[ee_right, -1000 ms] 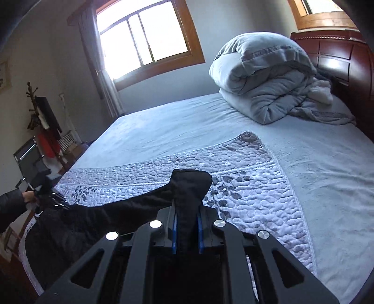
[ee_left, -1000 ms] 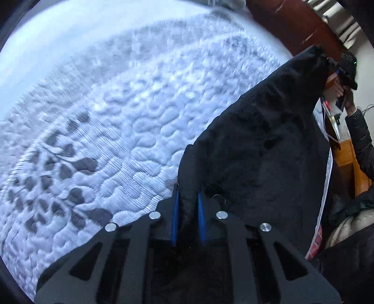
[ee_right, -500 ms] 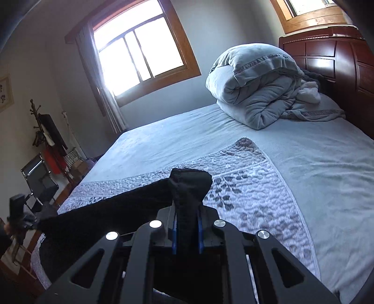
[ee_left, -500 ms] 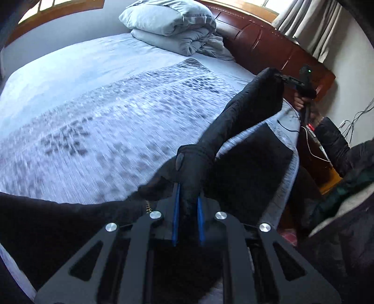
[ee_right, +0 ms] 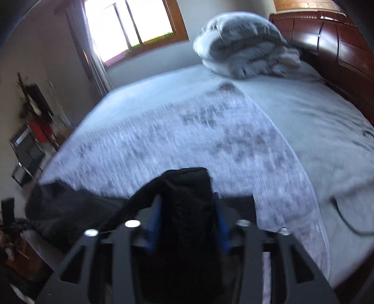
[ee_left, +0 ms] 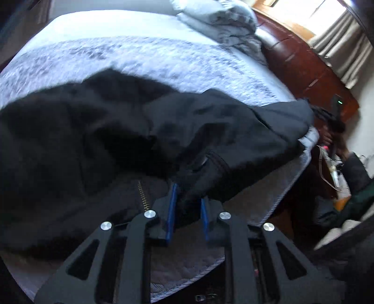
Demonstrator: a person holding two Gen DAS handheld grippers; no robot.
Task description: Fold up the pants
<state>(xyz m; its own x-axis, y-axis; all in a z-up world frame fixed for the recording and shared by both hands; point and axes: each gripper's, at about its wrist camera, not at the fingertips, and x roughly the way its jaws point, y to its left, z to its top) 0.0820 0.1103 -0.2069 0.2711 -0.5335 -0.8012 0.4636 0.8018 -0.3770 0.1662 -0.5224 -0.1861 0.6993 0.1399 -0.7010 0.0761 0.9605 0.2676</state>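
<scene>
Black pants (ee_left: 131,131) heaped on bed (ee_left: 145,56), spread along its near edge. Left gripper (ee_left: 187,205) jaws just opening, pants fabric between them, grip unclear. Right gripper (ee_right: 187,217) jaws just opening, parted, pants fabric bunched loosely between.

Black pants (ee_left: 145,131) are seen lying folded over on the quilted bed (ee_left: 145,56). A fold of their cloth lies between the left gripper (ee_left: 187,205), whose jaws have just been opening. A grey duvet (ee_left: 224,21) is piled by the wooden headboard (ee_left: 301,67).
</scene>
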